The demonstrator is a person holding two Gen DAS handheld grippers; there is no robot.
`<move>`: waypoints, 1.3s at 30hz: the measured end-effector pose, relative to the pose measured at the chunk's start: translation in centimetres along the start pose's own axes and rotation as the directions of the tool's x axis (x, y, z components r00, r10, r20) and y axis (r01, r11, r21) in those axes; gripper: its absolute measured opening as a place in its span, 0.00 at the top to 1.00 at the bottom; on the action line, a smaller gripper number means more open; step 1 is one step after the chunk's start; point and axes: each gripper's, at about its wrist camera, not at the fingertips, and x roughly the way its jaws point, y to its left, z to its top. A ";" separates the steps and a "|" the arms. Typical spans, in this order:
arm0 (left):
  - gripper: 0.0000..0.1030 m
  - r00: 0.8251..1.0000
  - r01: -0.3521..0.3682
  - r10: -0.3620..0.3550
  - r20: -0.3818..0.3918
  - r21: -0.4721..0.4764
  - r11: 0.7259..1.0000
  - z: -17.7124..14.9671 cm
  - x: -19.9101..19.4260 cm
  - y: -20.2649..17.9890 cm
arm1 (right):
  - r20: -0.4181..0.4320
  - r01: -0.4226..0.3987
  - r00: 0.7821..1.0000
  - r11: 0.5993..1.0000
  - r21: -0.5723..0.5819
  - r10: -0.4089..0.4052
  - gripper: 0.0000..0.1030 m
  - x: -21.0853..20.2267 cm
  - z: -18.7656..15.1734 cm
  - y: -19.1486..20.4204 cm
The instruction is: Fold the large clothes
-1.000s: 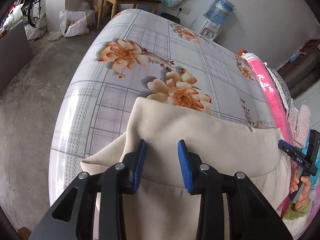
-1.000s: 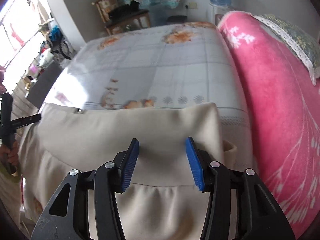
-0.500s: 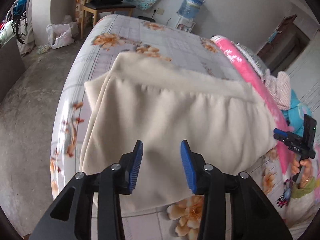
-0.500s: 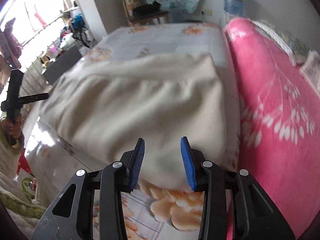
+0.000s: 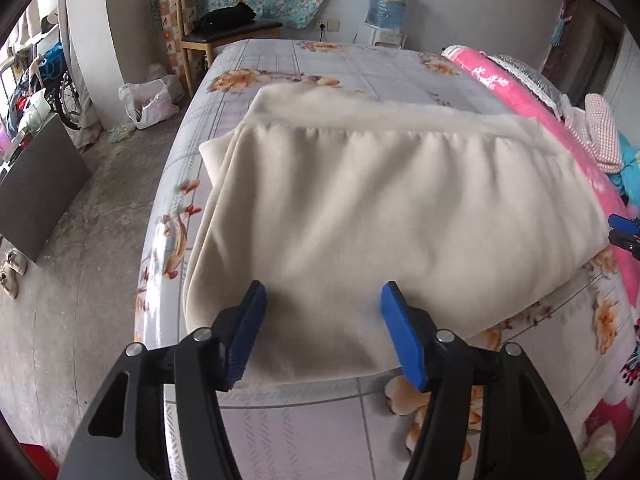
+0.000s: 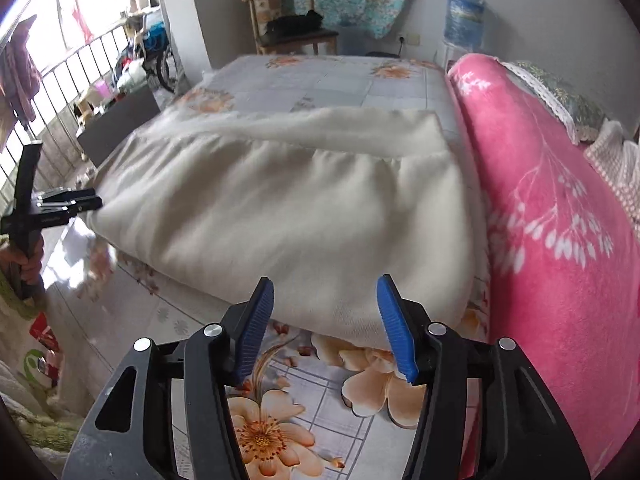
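Beyond bed (image 5: 280,56): chair (image 5: 224,32), water jug (image 5: 389,2) by far wall. Pink blanket (image 6: 560,208) along right edge. Plastic bag (image 5: 146,98) on floor left.

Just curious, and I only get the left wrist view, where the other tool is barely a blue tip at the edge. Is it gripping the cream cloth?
Observer: No. The right gripper's jaws have just been opening. They stand apart at the near edge of the cream cloth and pinch nothing.
Visitor: And who carries my tool?
Observer: A hand grips the handle of the left gripper at the cloth's left side. Its jaws have just been opening too, with nothing pinched.
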 end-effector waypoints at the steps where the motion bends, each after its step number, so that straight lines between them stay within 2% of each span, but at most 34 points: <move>1: 0.41 1.000 -0.002 0.002 0.008 -0.008 1.000 -0.1 -0.2 0.1 | -0.044 0.042 0.998 0.999 0.005 -0.042 0.48 1.4 -0.5 -0.3; 2: 0.41 1.000 -0.009 0.009 0.002 -0.020 1.000 0.0 -0.5 0.2 | -0.066 0.058 0.996 0.998 0.023 -0.056 0.48 2.1 -0.9 -0.7; 7: 0.40 0.998 -0.032 0.034 0.043 -0.051 0.998 -0.5 -3.7 0.4 | -0.007 0.058 0.998 0.992 0.110 -0.058 0.45 -1.2 -1.1 -0.3; 10: 0.35 0.996 -0.024 0.028 0.080 -0.045 0.999 -1.2 -5.9 -0.8 | 0.022 0.027 0.999 0.990 0.140 -0.030 0.37 -3.0 -1.9 1.1; 18: 0.09 0.978 -0.038 0.048 0.201 -0.051 0.998 -2.2 -11.0 -5.9 | 0.112 -0.041 0.993 0.986 0.164 0.022 0.18 -6.5 -1.7 6.8; 20: 0.06 0.976 -0.044 0.053 0.209 -0.048 0.998 -2.3 -11.7 -7.0 | 0.128 -0.015 0.992 0.989 0.147 -0.004 0.14 -7.1 -1.3 8.2; 24: 0.05 0.969 -0.079 0.087 0.231 -0.045 0.996 -2.3 -13.0 -8.8 | 0.160 0.023 0.986 0.990 0.142 -0.046 0.10 -8.2 -0.6 10.2; 27: 0.05 0.962 -0.122 0.130 0.241 -0.046 0.991 -2.3 -13.6 -9.9 | 0.194 0.083 0.974 0.982 0.168 -0.115 0.08 -9.0 -0.4 10.8; 29: 0.05 0.954 -0.171 0.178 0.242 -0.052 0.984 -2.2 -13.9 -10.4 | 0.198 0.124 0.967 0.976 0.181 -0.160 0.08 -9.4 -0.4 11.2; 32: 0.05 0.944 -0.210 0.215 0.252 -0.045 0.977 -2.2 -14.2 -11.2 | 0.202 0.164 0.958 0.968 0.192 -0.202 0.08 -9.7 -0.8 11.8; 37: 0.05 0.946 -0.228 0.233 0.225 -0.046 0.972 -2.3 -13.7 -12.3 | 0.219 0.238 0.936 0.954 0.185 -0.276 0.08 -10.1 -1.5 12.9; 39: 0.05 0.954 -0.221 0.224 0.200 -0.039 0.974 -2.3 -13.2 -12.6 | 0.228 0.259 0.928 0.951 0.169 -0.293 0.08 -10.3 -1.7 13.5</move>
